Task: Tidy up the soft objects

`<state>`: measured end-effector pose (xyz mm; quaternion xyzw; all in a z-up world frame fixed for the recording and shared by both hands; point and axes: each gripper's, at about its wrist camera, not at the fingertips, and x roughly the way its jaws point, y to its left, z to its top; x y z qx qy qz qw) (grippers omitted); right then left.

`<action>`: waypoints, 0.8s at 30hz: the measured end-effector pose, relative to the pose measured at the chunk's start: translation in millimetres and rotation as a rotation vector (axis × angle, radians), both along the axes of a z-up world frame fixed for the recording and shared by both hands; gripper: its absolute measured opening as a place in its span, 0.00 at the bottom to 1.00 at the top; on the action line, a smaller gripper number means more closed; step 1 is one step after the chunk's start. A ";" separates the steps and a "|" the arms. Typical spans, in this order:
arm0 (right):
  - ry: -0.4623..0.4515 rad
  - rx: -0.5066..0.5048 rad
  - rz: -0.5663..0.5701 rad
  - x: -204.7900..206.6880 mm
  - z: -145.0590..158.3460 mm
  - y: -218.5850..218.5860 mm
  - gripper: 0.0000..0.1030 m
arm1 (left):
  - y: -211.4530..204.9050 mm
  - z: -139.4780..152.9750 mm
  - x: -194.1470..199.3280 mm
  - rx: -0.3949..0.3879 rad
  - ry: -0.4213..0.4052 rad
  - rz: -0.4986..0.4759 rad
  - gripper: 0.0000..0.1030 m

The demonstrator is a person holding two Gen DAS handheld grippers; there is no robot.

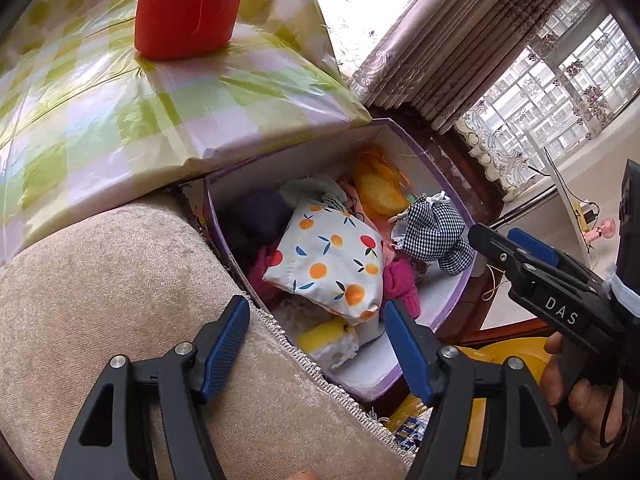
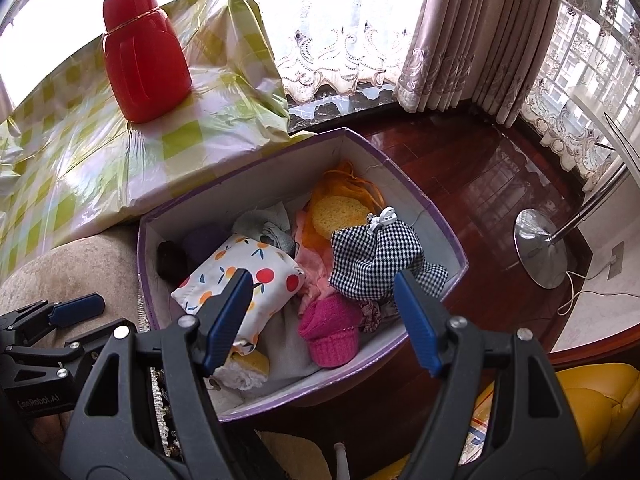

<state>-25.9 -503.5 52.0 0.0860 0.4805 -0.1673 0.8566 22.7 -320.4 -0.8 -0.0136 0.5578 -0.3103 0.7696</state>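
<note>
Left wrist view: the left claw (image 1: pixel 316 344) gapes empty above the purple box (image 1: pixel 448 308), already holding the fruit-print pouch (image 1: pixel 328 264) and other soft things.

Right wrist view: the right claw (image 2: pixel 324 320) hangs open, empty; the checked cloth (image 2: pixel 376 256) lies inside. Sorting looks nearly done.

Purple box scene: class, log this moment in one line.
left gripper: open, empty | right gripper: open, empty | purple box: holds fruit-print pouch, checked pouch

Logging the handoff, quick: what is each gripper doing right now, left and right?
Left gripper: jaws open, holding nothing.
Right gripper: jaws open, holding nothing.
</note>
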 end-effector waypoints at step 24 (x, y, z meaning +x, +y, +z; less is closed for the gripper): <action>-0.002 0.000 -0.003 0.4 -0.5 -2.9 0.73 | 0.2 -0.3 0.4 -0.002 0.002 0.000 0.68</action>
